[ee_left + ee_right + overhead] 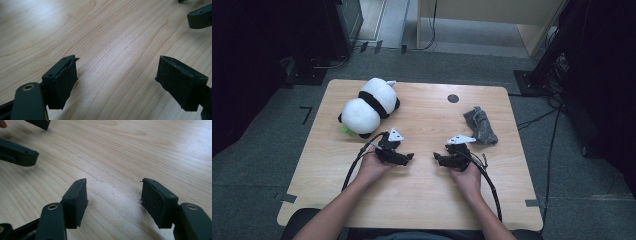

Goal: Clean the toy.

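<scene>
Low over the middle of the wooden table [422, 200], a person's hands hold both grippers with their tips facing each other across a small gap. My left gripper [411, 158] is open, and in its own view the jaws [117, 65] stand wide over bare wood. My right gripper [436, 157] is open too, with nothing between its pads [113, 187]. Each gripper view catches a jaw of the other gripper at its upper edge. A black-and-white panda plush [369, 106] lies at the back left. A crumpled grey cloth [481, 125] lies at the back right, just beyond the right gripper.
A small dark round mark [453, 98] sits near the table's far edge. Cables trail from both grippers back toward the near edge. Dark equipment stands and cables surround the table on the grey floor.
</scene>
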The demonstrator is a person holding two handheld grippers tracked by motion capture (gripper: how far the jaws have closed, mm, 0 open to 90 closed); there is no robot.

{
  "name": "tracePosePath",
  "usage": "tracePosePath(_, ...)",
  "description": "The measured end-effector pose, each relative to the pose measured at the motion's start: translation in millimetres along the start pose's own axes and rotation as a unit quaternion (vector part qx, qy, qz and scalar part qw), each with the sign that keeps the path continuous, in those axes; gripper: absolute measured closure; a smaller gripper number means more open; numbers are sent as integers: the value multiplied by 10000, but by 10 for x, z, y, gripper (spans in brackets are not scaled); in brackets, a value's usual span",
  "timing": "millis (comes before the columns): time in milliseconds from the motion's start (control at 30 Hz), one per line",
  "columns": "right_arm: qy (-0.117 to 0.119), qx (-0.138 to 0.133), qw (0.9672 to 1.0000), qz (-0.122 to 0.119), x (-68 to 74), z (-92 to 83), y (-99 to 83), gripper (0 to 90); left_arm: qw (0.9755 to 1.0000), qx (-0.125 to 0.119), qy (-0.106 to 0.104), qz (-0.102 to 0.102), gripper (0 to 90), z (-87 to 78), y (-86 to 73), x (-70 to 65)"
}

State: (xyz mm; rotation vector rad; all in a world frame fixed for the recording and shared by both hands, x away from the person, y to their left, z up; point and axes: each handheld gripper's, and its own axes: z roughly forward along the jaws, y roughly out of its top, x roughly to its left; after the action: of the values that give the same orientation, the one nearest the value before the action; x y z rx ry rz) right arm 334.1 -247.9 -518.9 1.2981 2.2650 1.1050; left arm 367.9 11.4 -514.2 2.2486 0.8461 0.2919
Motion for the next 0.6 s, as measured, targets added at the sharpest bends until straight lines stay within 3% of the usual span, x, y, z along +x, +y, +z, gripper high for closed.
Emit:
tracePosePath(167,-179,-60,9994,-290,56,20,-33,352,9999,-19,49,87,167,21,4,-25)
tracePosePath(200,-216,-52,9992,-323,75,27,-32,338,9997,-40,92,201,165,31,-4,-38)
tracePosePath(400,-99,17,9990,-433,85,40,-26,255,9997,-128,102,190,164,41,-17,-30)
tracePosePath(600,-84,33,9989,-468,86,42,-25,244,9997,-132,107,185,164,42,-17,-31)
